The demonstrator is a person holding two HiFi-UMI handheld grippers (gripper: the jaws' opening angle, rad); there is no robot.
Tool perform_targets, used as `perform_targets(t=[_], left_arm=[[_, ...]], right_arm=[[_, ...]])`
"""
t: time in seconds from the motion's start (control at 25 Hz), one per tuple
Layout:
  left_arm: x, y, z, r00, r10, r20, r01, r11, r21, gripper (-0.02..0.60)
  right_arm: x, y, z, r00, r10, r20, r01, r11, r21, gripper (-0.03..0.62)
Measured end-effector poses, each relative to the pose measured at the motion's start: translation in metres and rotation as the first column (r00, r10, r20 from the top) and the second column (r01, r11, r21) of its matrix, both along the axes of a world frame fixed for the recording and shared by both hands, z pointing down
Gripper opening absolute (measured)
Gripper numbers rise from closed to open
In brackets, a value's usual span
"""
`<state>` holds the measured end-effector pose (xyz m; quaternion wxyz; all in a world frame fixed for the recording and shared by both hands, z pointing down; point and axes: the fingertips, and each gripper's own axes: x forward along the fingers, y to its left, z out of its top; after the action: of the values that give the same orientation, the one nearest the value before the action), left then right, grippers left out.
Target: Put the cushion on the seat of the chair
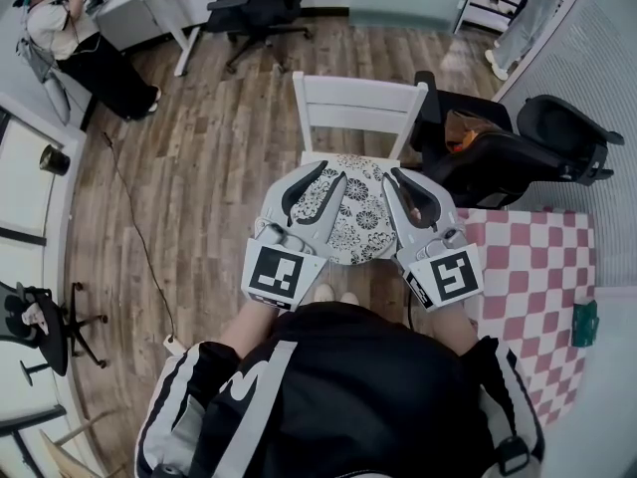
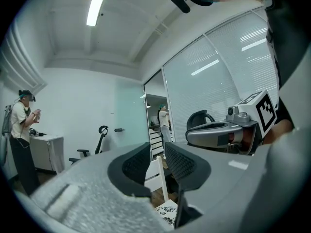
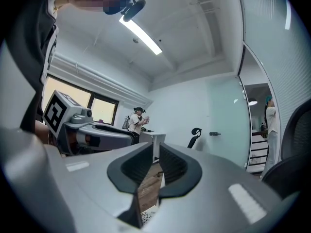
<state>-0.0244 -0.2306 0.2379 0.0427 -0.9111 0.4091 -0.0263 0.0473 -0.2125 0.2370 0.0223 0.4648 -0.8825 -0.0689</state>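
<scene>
A cushion [image 1: 350, 215] with a black-and-white flower print lies on the seat of a white wooden chair [image 1: 358, 103]. Both grippers are held level above its near part, apart from it. My left gripper [image 1: 333, 171] is over the cushion's left half; its jaws stand apart, and only the chair back [image 2: 156, 176] and a corner of the cushion [image 2: 165, 213] show through the gap [image 2: 157, 152]. My right gripper [image 1: 393, 177] is over the right half; its jaws leave a narrow slit [image 3: 155, 152] with nothing in it, only floor and a bit of cushion [image 3: 147, 217] beyond.
A black office chair [image 1: 518, 152] stands close to the right of the white chair. A pink checked mat [image 1: 542, 287] lies at the right. Another office chair [image 1: 261, 13] and a desk with a person [image 1: 80, 43] are at the far left. A cable [image 1: 139, 237] runs over the wooden floor.
</scene>
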Motion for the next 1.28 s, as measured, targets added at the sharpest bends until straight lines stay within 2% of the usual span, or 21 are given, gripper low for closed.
perform_targets(t=[0.24, 0.44, 1.28], left_arm=[[-0.002, -0.001, 0.005, 1.0, -0.006, -0.008, 0.006, 1.0, -0.016, 0.071], [-0.001, 0.0, 0.011, 1.0, -0.007, -0.013, 0.007, 1.0, -0.024, 0.071], [-0.004, 0.01, 0.009, 0.999, -0.026, -0.029, 0.024, 0.999, -0.038, 0.013]], right_arm=[[-0.001, 0.001, 0.004, 1.0, 0.002, -0.002, -0.002, 1.0, -0.009, 0.018], [-0.001, 0.002, 0.005, 1.0, 0.001, 0.006, -0.001, 1.0, -0.012, 0.0], [0.0, 0.008, 0.012, 1.0, 0.004, 0.012, -0.003, 1.0, -0.029, -0.002]])
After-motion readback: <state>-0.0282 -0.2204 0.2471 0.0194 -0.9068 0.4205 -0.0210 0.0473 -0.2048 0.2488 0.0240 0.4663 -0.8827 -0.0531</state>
